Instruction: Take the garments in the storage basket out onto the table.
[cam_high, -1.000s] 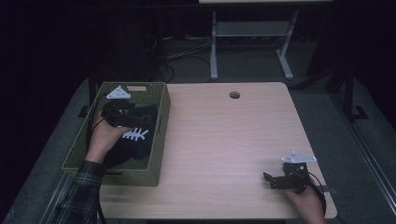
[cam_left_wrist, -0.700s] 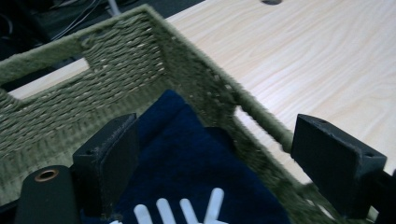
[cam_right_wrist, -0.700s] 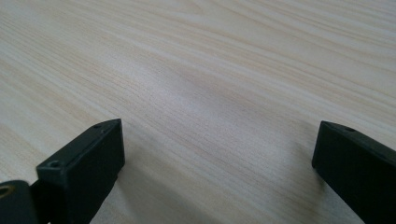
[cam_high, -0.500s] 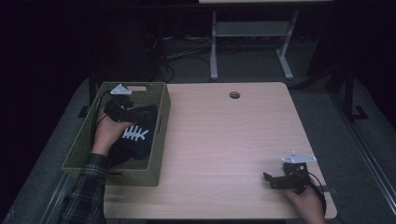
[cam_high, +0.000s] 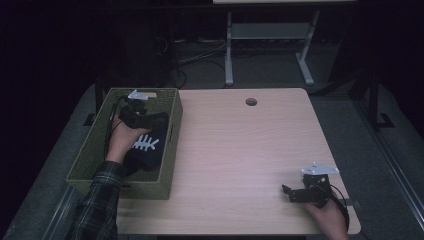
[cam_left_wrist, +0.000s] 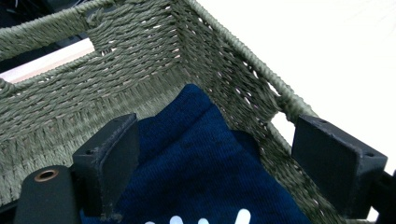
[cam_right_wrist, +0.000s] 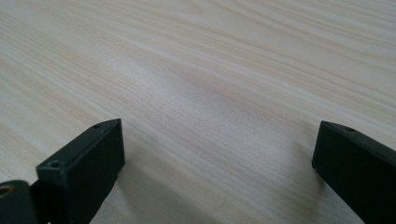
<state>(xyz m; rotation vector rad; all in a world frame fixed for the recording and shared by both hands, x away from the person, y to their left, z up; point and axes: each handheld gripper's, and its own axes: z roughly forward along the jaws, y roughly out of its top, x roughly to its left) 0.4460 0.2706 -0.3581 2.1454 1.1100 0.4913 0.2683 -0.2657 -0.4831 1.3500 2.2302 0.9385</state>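
A dark navy cloth (cam_high: 147, 150) with a white fishbone print lies in a green woven basket (cam_high: 93, 150) on the left of the table. My left gripper (cam_high: 159, 118) is inside the basket above the cloth, jaws open. In the left gripper view the navy cloth (cam_left_wrist: 205, 168) lies between and below the wide-apart jaws, against the basket wall (cam_left_wrist: 140, 56). My right gripper (cam_high: 287, 192) rests open near the table's front right corner. In the right gripper view its jaws stand apart over bare wood (cam_right_wrist: 210, 84).
The light wooden table (cam_high: 240, 145) has a round cable hole (cam_high: 251, 102) near its far edge. A white metal table frame (cam_high: 265, 45) and cables stand on the dark floor behind. A plaid sleeve (cam_high: 97, 205) comes in at the lower left.
My left hand and gripper have shifted a little toward the far end of the basket over the cloth. The right gripper has stayed put.
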